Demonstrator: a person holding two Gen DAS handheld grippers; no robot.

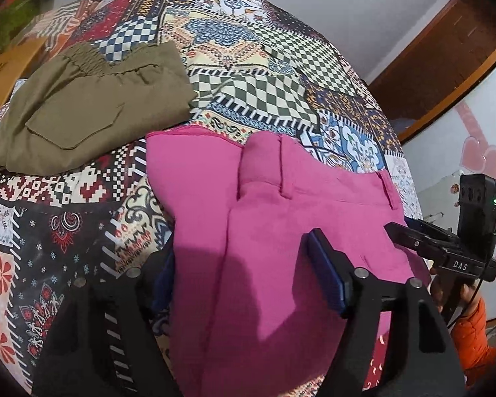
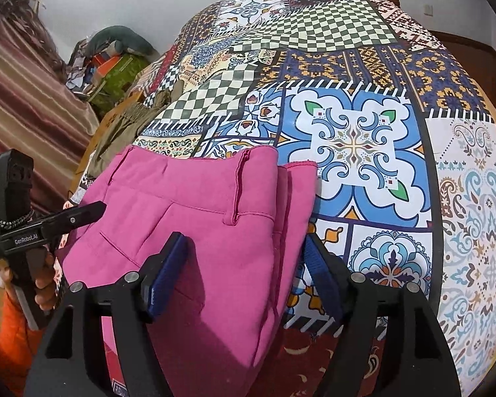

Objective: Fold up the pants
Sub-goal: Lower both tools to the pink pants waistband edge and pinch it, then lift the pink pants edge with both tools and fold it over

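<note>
Left gripper spread wide, fingers astride pink pants at lower centre, nothing pinched. Right gripper at right edge touches pants' waistband side; spread unclear. Olive pants folded upper left on quilt.

Right gripper spread, straddling pink pants lower centre. Left gripper at left edge, tip at pants' edge.

Pink pants lie folded, waistband away, on the patterned bedspread.
</note>
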